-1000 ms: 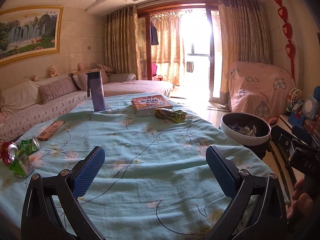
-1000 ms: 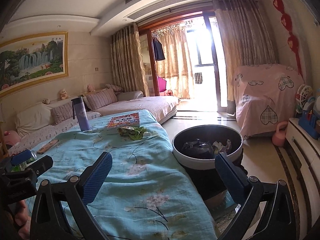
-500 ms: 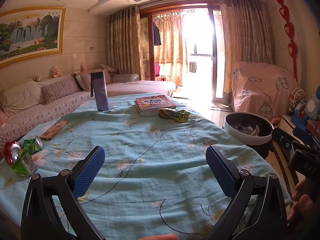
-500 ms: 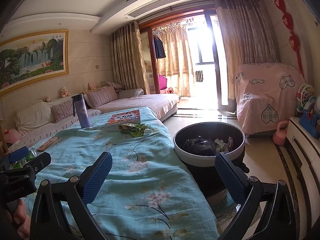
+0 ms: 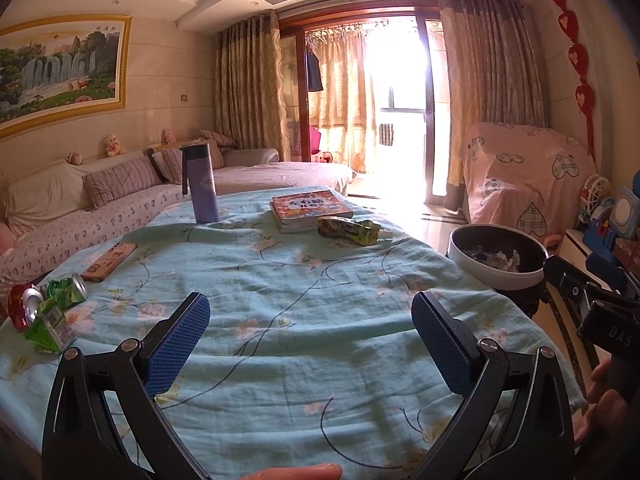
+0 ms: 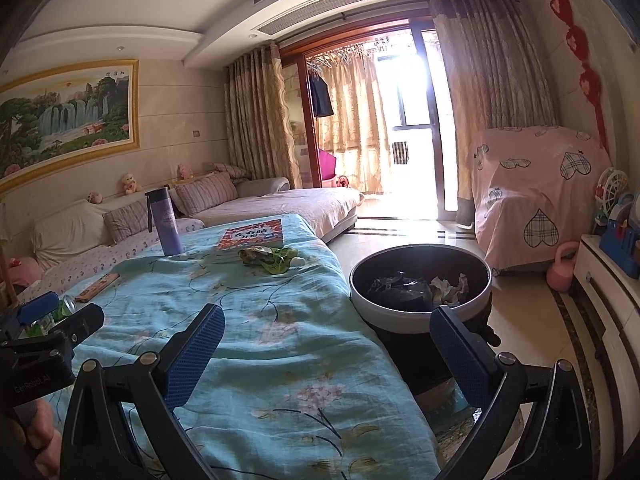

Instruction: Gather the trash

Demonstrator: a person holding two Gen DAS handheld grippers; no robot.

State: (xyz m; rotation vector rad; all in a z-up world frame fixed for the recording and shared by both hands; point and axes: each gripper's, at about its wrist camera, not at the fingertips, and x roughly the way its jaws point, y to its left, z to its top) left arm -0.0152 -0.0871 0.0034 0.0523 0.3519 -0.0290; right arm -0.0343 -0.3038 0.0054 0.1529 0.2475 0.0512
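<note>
Two hand-held grippers, left (image 5: 310, 340) & right (image 6: 326, 350), hung wide open w/ nothing held, poised over the bench (image 5: 280, 280), prob. picking a target. Crushed cans (image 5: 44, 304) sat at its left edge; green wrapper (image 5: 352, 230) lay beside the book (image 5: 310, 210). Trash bin (image 6: 420, 300) stood just off the right edge, handy for drops.

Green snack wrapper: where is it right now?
In the left wrist view the green snack wrapper lies on the table's far right side, just right of the book, near the trash bin.
</note>
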